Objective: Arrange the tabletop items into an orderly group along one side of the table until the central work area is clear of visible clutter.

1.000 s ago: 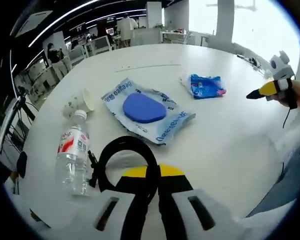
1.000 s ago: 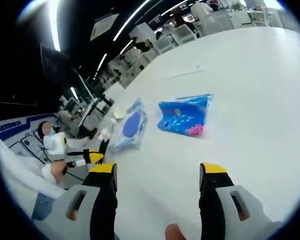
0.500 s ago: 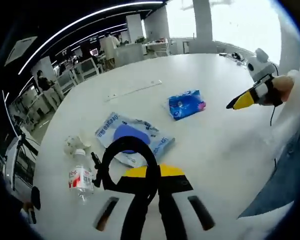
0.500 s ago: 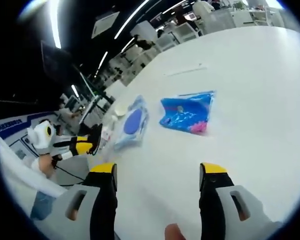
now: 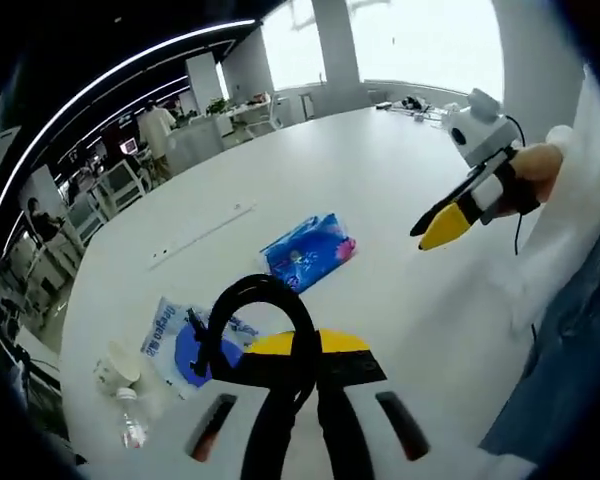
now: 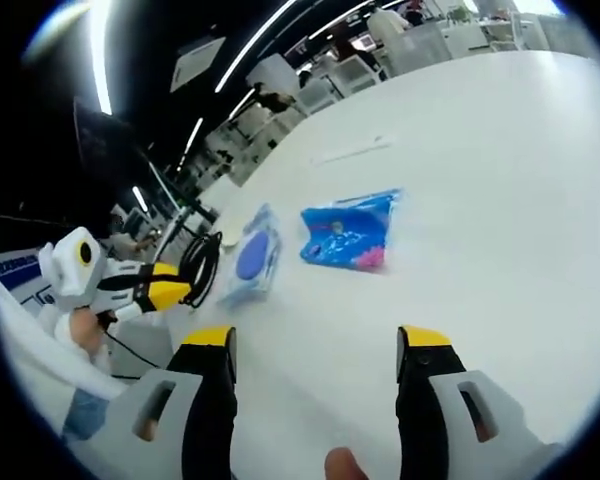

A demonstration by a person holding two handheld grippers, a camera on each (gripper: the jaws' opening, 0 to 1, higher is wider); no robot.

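Lifted higher than a second ago: left gripper (image 5: 298,375), jaws pinched tight on a black cable (image 5: 242,325), looped and limp, light, likely to swing. Right gripper (image 6: 313,350) spread wide, holding nothing, hovering over bare table (image 6: 500,180).

Blue pack (image 6: 345,232) flat mid-table, long axis roughly toward the wipes (image 6: 252,256) just beside it; soft, crinkly, light, probably slippery film, so best pinched at a sealed short edge. Wipes floppy too, heavier; grip at an end seam. Beyond the wipes from the pack, paper cup (image 5: 116,366) crushable, bottle (image 5: 132,425) apparently lying down, prone to roll; direction unclear.
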